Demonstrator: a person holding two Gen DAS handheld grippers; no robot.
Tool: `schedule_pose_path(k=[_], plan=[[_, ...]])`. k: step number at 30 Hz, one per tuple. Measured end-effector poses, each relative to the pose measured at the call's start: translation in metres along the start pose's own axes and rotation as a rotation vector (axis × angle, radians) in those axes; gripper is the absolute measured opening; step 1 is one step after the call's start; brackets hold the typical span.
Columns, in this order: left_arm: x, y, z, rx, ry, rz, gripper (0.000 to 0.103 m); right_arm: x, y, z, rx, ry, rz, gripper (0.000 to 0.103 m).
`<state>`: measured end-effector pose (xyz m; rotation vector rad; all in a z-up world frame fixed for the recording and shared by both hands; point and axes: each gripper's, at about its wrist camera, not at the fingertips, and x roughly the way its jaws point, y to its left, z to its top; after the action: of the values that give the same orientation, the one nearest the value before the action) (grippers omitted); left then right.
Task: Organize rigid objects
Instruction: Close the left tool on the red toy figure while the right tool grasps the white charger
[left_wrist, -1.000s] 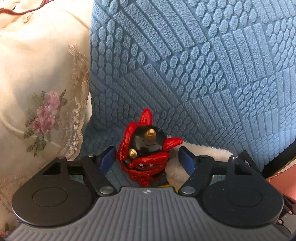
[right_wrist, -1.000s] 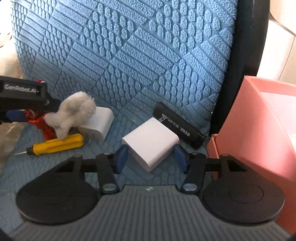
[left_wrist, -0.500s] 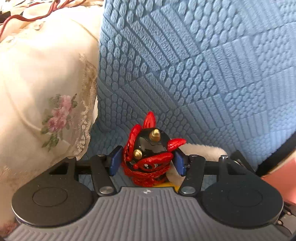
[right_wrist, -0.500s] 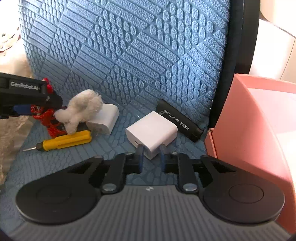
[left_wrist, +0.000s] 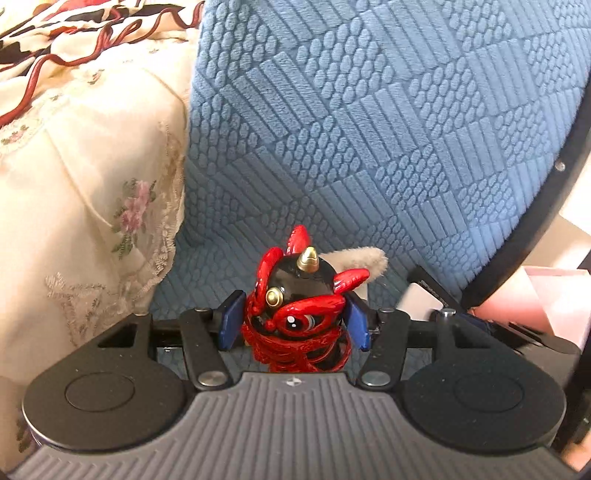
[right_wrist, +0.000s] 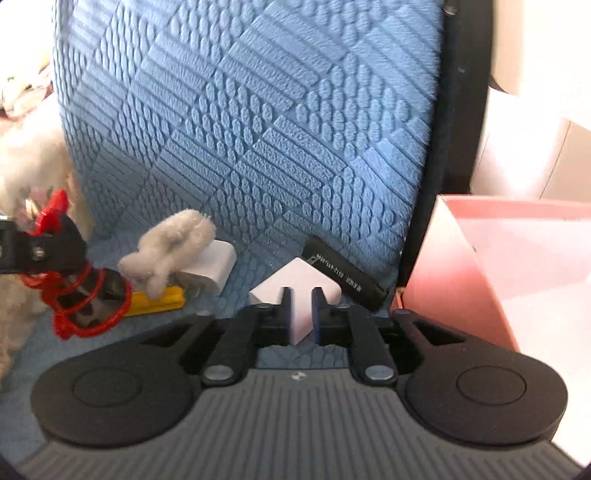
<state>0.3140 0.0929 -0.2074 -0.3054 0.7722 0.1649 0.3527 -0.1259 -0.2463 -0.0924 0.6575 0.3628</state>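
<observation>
My left gripper (left_wrist: 295, 325) is shut on a red and black horned figurine (left_wrist: 301, 306) and holds it above the blue chair seat; it also shows at the left of the right wrist view (right_wrist: 70, 273). My right gripper (right_wrist: 299, 314) is shut on a corner of a white charger block (right_wrist: 295, 295) on the seat. A black rectangular device (right_wrist: 347, 275) lies just behind the block. A second white charger (right_wrist: 212, 266), a white fluffy toy (right_wrist: 168, 247) and a yellow screwdriver (right_wrist: 159, 299) lie left of it.
The blue textured chair back (right_wrist: 240, 129) rises close behind everything. A pink box (right_wrist: 498, 266) stands at the right of the seat. Cream floral fabric (left_wrist: 85, 184) lies to the left of the chair.
My left gripper closed on the figurine and lifted it. My right gripper closed and moved forward onto the corner of the white charger block.
</observation>
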Motion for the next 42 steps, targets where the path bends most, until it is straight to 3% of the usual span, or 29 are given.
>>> schedule_pose_path(k=[4, 6, 10, 14, 18, 26, 33, 37, 42], plan=[[0.007, 0.002, -0.002, -0.006, 0.005, 0.020, 0.063, 0.018, 0.012, 0.004, -0.008, -0.002, 0.016, 0.066], [0.010, 0.002, -0.002, 0.002, 0.004, 0.022, 0.063, 0.027, 0.019, 0.003, -0.051, -0.013, 0.003, 0.071], [0.012, 0.001, -0.001, 0.003, 0.010, 0.011, 0.063, 0.051, 0.024, -0.002, -0.137, -0.015, -0.074, 0.073], [0.009, 0.002, -0.003, -0.010, 0.020, 0.002, 0.063, 0.063, 0.009, 0.000, -0.032, 0.040, -0.024, 0.073], [-0.004, 0.002, -0.006, -0.027, 0.028, 0.006, 0.063, 0.060, 0.004, 0.002, -0.006, 0.056, -0.006, 0.073], [-0.035, -0.003, -0.024, -0.044, 0.055, -0.006, 0.063, 0.015, 0.002, 0.000, 0.023, 0.075, 0.042, 0.073], [-0.064, -0.008, -0.052, -0.042, 0.061, -0.035, 0.063, -0.030, 0.000, -0.024, 0.085, 0.127, 0.092, 0.073], [-0.078, -0.009, -0.070, -0.060, 0.069, -0.037, 0.063, -0.067, 0.003, -0.042, 0.050, 0.127, 0.111, 0.073], [-0.090, -0.005, -0.094, -0.105, 0.086, -0.016, 0.063, -0.081, 0.006, -0.062, -0.037, 0.144, 0.073, 0.073]])
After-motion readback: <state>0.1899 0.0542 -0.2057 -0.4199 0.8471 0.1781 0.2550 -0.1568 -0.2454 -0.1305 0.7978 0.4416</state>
